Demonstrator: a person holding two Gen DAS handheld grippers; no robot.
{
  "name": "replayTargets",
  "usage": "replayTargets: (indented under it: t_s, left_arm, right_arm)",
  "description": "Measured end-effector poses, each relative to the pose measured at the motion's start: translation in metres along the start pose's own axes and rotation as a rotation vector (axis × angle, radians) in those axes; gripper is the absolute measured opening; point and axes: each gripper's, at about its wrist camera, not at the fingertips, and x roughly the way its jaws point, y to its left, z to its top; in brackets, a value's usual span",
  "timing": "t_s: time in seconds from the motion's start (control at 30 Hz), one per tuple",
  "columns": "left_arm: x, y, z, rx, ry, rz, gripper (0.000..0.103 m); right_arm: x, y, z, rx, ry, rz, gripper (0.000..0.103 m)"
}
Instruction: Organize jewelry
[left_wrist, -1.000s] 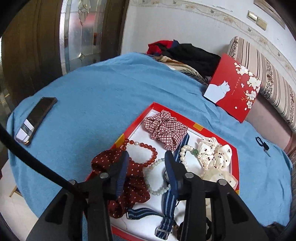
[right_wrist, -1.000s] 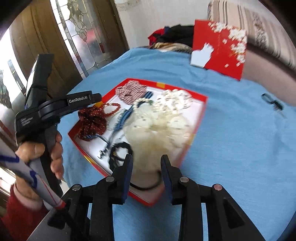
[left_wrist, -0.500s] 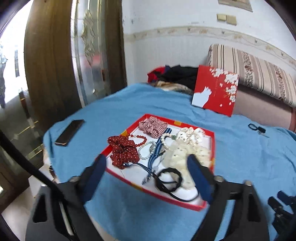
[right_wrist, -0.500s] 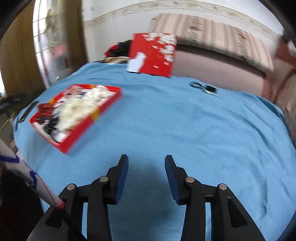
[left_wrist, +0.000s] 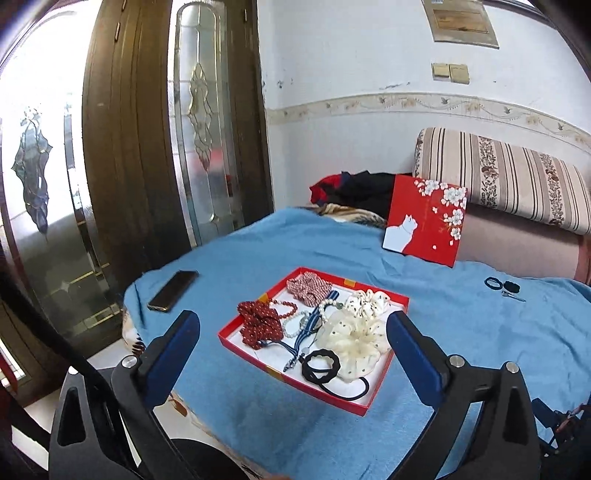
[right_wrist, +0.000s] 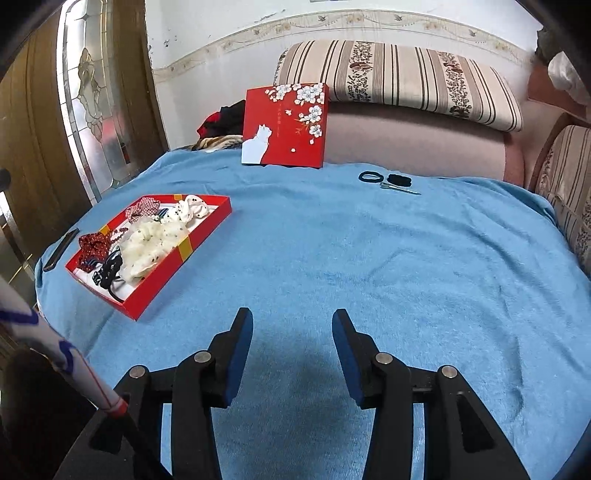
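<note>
A red tray (left_wrist: 384, 384) lies on the blue cloth. It holds a dark red scrunchie (left_wrist: 258, 324), a checked scrunchie (left_wrist: 308, 290), cream scrunchies (left_wrist: 354, 338), bead bracelets (left_wrist: 286, 308), a striped strap (left_wrist: 308, 328) and black hair ties (left_wrist: 321, 365). My left gripper (left_wrist: 291, 332) is wide open and empty, held well back above the tray's near side. The tray (right_wrist: 166, 273) sits far left in the right wrist view. My right gripper (right_wrist: 292, 325) is open and empty over bare blue cloth.
A red box lid with a white cat (right_wrist: 284, 125) leans against the striped sofa (right_wrist: 399, 81). Black hair ties and a small key (right_wrist: 388, 181) lie near the far edge. A phone (left_wrist: 173, 290) lies left of the tray. Glass doors stand at left.
Both grippers pulled back from the tray. The left one opened wide and rose away. The right one let go of the cream scrunchie and swung right over bare cloth.
</note>
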Motion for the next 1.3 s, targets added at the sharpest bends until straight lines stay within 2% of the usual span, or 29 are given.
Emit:
replayTargets:
  t_s: [0.2, 0.3, 0.5, 0.7, 0.8, 1.03, 1.3]
  left_arm:
    - [-0.012, -0.003, -0.007, 0.020, -0.017, -0.012, 0.103]
    - [-0.010, -0.005, -0.011, 0.019, 0.015, -0.036, 0.103]
    - [0.000, -0.018, -0.025, 0.031, 0.097, -0.084, 0.103]
    - [0.017, -0.033, -0.051, 0.072, 0.237, -0.108, 0.103]
    - [0.022, -0.038, -0.062, 0.089, 0.273, -0.111, 0.103]
    - [0.031, -0.046, -0.072, 0.097, 0.326, -0.135, 0.103]
    - [0.034, -0.049, -0.074, 0.107, 0.346, -0.146, 0.103]
  right_arm:
    - [0.002, -0.003, -0.007, 0.003, 0.022, -0.021, 0.049]
    - [0.001, -0.003, -0.006, 0.000, 0.024, -0.027, 0.049]
    - [0.000, 0.005, -0.007, -0.039, 0.019, -0.027, 0.056]
    - [0.009, 0.008, -0.010, -0.044, 0.043, -0.039, 0.056]
    - [0.012, 0.009, -0.011, -0.043, 0.049, -0.043, 0.056]
    - [0.019, 0.011, -0.015, -0.055, 0.069, -0.052, 0.057]
    - [0.021, 0.006, -0.015, -0.046, 0.072, -0.062, 0.058]
